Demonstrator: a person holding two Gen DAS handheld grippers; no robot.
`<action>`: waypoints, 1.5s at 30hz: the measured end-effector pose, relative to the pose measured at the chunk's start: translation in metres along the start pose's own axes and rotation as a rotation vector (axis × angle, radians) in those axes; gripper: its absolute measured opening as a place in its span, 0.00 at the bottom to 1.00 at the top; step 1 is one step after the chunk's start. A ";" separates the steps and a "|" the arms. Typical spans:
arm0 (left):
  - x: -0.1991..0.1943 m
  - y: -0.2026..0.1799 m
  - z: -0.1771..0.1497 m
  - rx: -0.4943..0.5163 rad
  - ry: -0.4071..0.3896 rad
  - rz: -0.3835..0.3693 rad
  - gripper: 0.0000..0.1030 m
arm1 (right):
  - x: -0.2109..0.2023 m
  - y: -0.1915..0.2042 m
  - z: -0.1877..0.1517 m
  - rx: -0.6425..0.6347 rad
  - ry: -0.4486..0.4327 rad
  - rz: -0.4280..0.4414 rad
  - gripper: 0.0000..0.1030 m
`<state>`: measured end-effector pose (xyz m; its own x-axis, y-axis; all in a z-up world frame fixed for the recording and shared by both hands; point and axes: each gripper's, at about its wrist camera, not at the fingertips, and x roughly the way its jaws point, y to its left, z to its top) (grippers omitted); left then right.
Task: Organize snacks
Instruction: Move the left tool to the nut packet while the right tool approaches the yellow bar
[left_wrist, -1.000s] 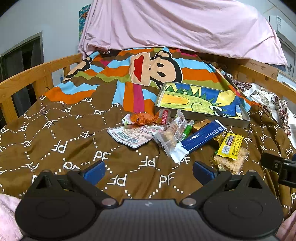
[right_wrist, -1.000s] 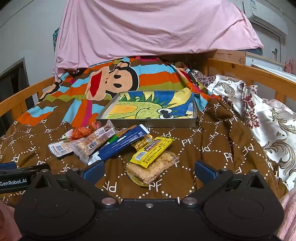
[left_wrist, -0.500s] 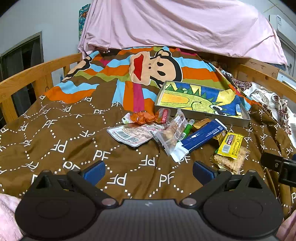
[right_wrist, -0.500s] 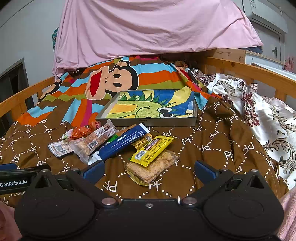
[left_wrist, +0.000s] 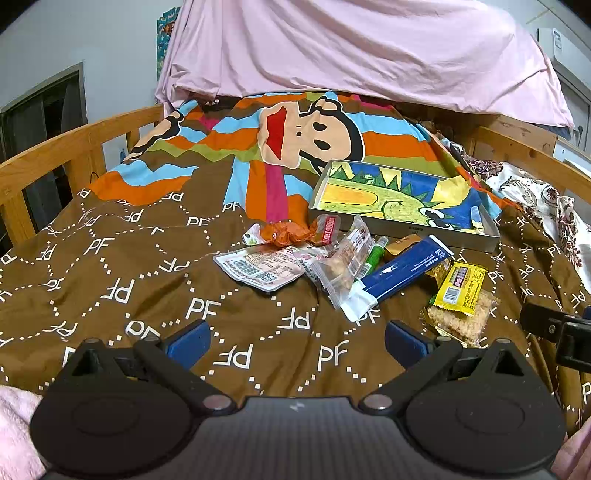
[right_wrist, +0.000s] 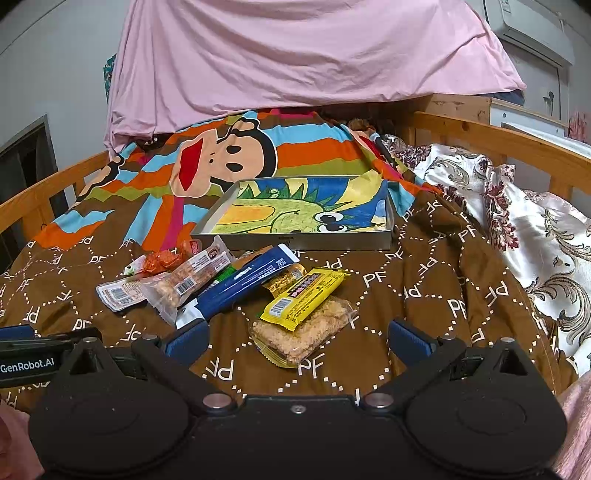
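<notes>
A bed with wooden rails fills both views, spread with a brown PF-patterned blanket (right_wrist: 424, 295) under a striped monkey-print cover, a pink sheet hung behind; at the far centre of the blanket sits the dinosaur-print tray (right_wrist: 310, 242), shallow and holding no snacks, which I judge the likely destination; the snacks lie in a loose heap just before its near wall, none yet sorted. My right gripper (right_wrist: 297, 338) hangs spread wide, grasping nothing; my left gripper (left_wrist: 295, 338) is likewise parted and unladen. Nearest of all is the oat bar packet (right_wrist: 306, 332), straight ahead between my right fingers' line, its long axis running diagonally from near-left to far-right, with the yellow bar (right_wrist: 304, 293) lying across its top on the same slant; my right hand is plainly the nearer, for in the left view this pair sits off to the right edge. The blue stick pack (right_wrist: 240, 282) slants the same way, just left. The left view alone shows the white barcode pouch (left_wrist: 258, 267) whole, and the green tube (left_wrist: 373, 254); the right view alone shows the oat bar's full outline; small orange wrappers (left_wrist: 284, 232) sit against the tray's near corner.
</notes>
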<state>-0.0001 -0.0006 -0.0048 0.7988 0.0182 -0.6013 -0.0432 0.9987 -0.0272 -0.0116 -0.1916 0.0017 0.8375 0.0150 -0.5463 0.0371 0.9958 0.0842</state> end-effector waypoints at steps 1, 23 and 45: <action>0.000 0.000 0.000 0.000 0.000 0.000 1.00 | 0.000 0.000 0.000 0.000 0.000 0.000 0.99; 0.044 -0.006 0.035 0.172 0.108 -0.093 1.00 | 0.054 -0.012 0.027 0.026 0.195 0.026 0.99; 0.124 -0.009 0.067 0.233 0.119 -0.140 1.00 | 0.121 0.009 0.046 -0.132 0.230 0.029 1.00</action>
<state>0.1397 -0.0037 -0.0253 0.7109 -0.1123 -0.6943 0.2125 0.9753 0.0599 0.1146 -0.1846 -0.0252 0.6907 0.0487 -0.7215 -0.0691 0.9976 0.0012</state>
